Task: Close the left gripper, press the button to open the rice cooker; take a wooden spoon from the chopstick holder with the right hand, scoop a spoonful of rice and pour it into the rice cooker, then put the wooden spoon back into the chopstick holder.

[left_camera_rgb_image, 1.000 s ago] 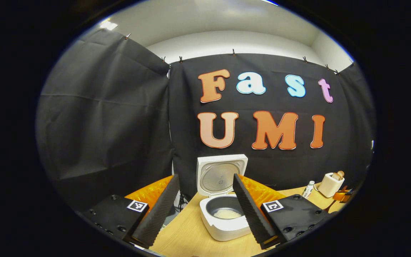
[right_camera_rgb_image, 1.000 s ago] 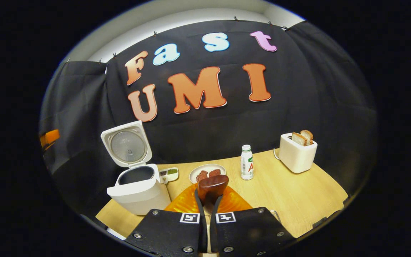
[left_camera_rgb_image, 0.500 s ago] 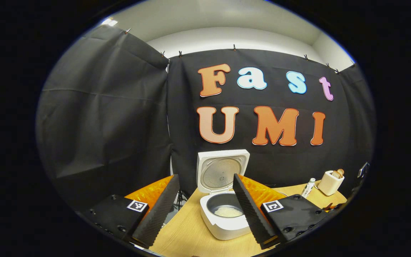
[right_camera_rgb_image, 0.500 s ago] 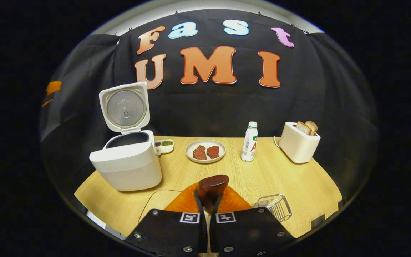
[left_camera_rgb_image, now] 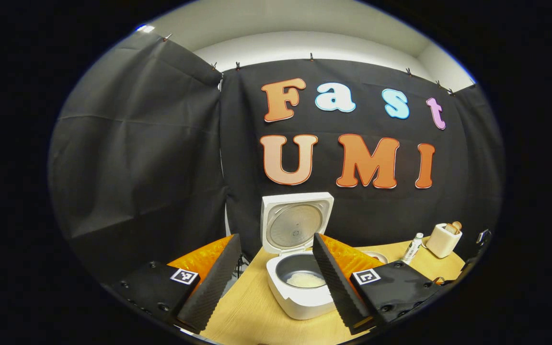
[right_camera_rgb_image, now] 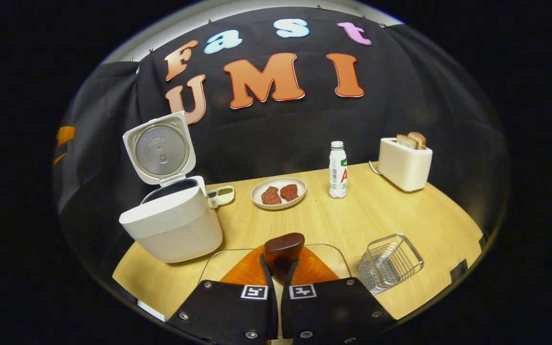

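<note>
Wooden spoon point(right_camera_rgb_image: 283, 249) clamped by its handle in the closed right tongs point(right_camera_rgb_image: 278, 273), bowl forward over the tabletop point(right_camera_rgb_image: 333, 225), presumably bound for the wire chopstick holder point(right_camera_rgb_image: 390, 262); left tongs point(left_camera_rgb_image: 276, 268) gape empty before the open rice cooker point(left_camera_rgb_image: 300, 282).

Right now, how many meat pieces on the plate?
2: both on the plate, one meat piece on the left, the other touching it on the right. None looks hidden.
</note>
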`<action>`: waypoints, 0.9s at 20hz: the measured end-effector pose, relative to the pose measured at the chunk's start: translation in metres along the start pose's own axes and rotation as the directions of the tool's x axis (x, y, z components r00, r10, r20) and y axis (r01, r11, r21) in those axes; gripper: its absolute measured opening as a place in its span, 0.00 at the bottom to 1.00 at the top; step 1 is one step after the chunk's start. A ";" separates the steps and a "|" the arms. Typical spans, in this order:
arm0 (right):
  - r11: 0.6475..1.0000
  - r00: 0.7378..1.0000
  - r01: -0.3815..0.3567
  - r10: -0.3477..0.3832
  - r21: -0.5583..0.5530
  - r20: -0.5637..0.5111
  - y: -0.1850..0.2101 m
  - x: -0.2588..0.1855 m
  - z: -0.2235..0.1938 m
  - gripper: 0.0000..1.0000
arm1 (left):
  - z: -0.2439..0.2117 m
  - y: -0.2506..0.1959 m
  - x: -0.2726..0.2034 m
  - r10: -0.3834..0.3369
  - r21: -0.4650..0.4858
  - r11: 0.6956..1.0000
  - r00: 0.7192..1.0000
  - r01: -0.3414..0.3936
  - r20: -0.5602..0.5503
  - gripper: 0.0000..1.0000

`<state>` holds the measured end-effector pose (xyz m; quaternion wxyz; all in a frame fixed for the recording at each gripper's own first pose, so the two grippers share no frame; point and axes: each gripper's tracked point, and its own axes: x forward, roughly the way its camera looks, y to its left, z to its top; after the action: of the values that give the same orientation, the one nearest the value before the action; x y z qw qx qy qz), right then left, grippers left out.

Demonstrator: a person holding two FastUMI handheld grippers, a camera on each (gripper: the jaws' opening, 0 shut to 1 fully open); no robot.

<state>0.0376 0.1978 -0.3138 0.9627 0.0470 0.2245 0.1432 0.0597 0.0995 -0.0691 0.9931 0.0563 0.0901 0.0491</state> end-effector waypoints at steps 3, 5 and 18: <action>0.996 1.000 -0.028 0.028 0.089 0.004 0.008 0.004 -0.003 0.02 | -0.003 0.005 0.002 0.006 0.002 1.000 1.000 -0.006 -0.009 1.00; 0.984 1.000 -0.030 0.030 0.176 0.001 0.008 0.009 -0.003 0.02 | -0.005 0.006 0.003 0.005 -0.003 1.000 1.000 -0.005 -0.013 1.00; 0.639 0.998 0.039 0.014 0.769 -0.062 -0.040 0.024 -0.020 0.02 | -0.004 0.000 0.012 -0.021 -0.013 1.000 1.000 0.021 -0.008 1.00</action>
<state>0.0592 0.1670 -0.3482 0.8449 0.4458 0.2942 0.0291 0.0710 0.1015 -0.0753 0.9936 0.0486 0.0943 0.0397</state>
